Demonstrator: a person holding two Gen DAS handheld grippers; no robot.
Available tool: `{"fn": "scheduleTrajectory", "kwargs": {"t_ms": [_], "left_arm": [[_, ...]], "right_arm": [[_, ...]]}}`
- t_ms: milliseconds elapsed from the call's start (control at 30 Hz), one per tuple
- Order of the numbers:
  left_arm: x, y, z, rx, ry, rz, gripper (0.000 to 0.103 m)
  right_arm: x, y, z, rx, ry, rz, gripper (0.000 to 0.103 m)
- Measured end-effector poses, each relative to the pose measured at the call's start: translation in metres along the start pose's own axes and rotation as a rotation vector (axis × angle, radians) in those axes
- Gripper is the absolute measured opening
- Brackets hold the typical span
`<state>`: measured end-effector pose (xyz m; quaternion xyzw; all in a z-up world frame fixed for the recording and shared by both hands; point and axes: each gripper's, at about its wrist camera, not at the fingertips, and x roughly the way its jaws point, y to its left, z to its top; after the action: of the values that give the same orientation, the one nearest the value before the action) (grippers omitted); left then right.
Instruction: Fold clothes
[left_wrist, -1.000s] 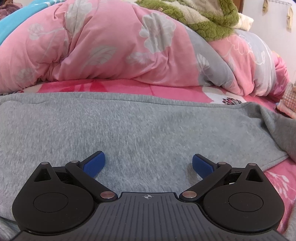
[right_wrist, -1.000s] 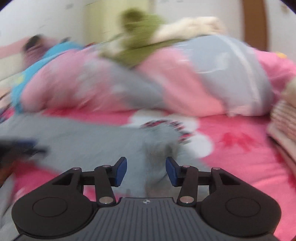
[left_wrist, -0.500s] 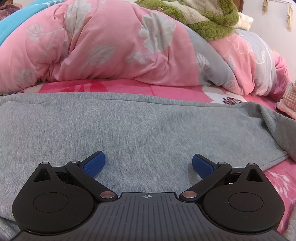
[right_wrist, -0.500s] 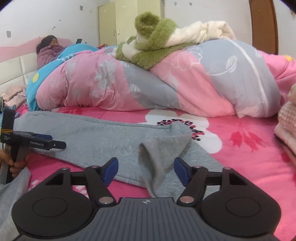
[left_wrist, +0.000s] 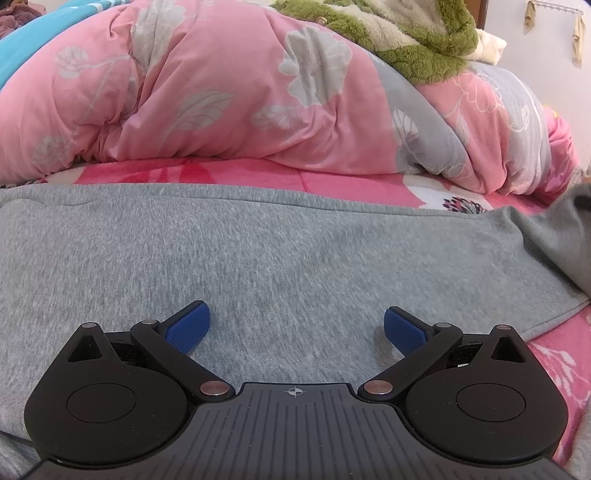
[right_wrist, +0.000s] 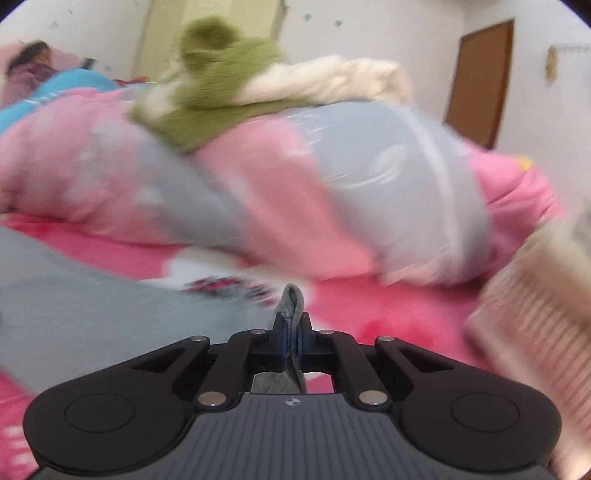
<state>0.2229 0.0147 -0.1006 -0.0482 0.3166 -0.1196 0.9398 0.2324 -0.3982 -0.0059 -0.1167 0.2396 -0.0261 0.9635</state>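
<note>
Half a second back the right gripper (right_wrist: 291, 341) had its fingers spread either side of a raised grey fold; now they have snapped together on it, and a little tuft of grey cloth pokes up between the blue pads while the room behind smears with motion, so that hand is on the move. Over on the other side, the left gripper (left_wrist: 294, 328) has not budged: fingers spread wide, holding nothing, parked low over the broad flat stretch of the grey garment (left_wrist: 258, 258). That garment looks like sweatpants or something similar in soft fleecy knit, spread across the pink floral bedsheet (left_wrist: 546, 350), with its right end lifted and drooping at the edge of the left camera's view. Judging by how it sags, this is light, limp fabric with no stiffness at all; it should follow wherever it is pulled and bunch if dragged. Its knit surface looks grippy rather than slick, so a pinch should hold well. The hem or a seam edge seems the best place to grab, since a thicker doubled edge is less likely to slip out. For a neat fold the free hand would probably want the near hem. Beyond it all sits the heaped pink quilt (left_wrist: 221, 92) with a green fleece (left_wrist: 424, 33) on top.
</note>
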Motion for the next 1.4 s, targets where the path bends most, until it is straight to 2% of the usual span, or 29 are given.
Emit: {"fn": "scheduleTrajectory", "kwargs": {"t_ms": [133,267,567,700,867,967,1000,1100,1167,1200,1300,1400], "left_arm": [[0.0,0.0,0.0,-0.003,-0.002,-0.001,0.102],[0.0,0.0,0.0,-0.005,-0.003,-0.002,0.102],[0.0,-0.001,-0.001,-0.004,-0.004,-0.001,0.102],[0.0,-0.001,-0.001,0.0,-0.003,0.002,0.102],[0.001,-0.001,-0.002,0.004,-0.001,0.005,0.102],[0.001,-0.001,-0.002,0.005,0.0,0.005,0.102],[0.001,-0.001,-0.002,0.006,0.0,0.006,0.102],[0.001,-0.001,-0.001,0.007,0.001,0.007,0.102],[0.001,-0.001,-0.001,0.01,0.002,0.01,0.102],[0.001,-0.001,-0.001,0.008,0.001,0.009,0.102],[0.0,0.001,-0.002,-0.004,-0.008,0.0,0.102],[-0.004,0.009,-0.001,-0.051,-0.029,-0.032,0.101]], "right_arm": [[0.04,-0.037,0.011,-0.046,0.033,-0.12,0.004],[0.078,-0.062,0.01,-0.04,0.077,-0.175,0.004],[0.138,-0.065,-0.008,-0.038,0.144,-0.232,0.004],[0.162,-0.064,-0.016,-0.033,0.176,-0.261,0.01],[0.126,-0.1,-0.017,0.152,0.159,-0.326,0.011],[0.062,-0.114,-0.02,0.257,0.114,-0.251,0.017],[0.04,-0.116,-0.023,0.284,0.113,-0.235,0.024],[-0.021,-0.117,-0.035,0.369,0.125,-0.192,0.033],[-0.052,-0.113,-0.046,0.481,0.15,-0.158,0.041],[-0.063,-0.115,-0.054,0.553,0.164,-0.14,0.041],[-0.07,-0.128,-0.086,0.791,0.226,-0.052,0.041],[-0.054,-0.135,-0.11,0.939,0.269,-0.024,0.04]]}}
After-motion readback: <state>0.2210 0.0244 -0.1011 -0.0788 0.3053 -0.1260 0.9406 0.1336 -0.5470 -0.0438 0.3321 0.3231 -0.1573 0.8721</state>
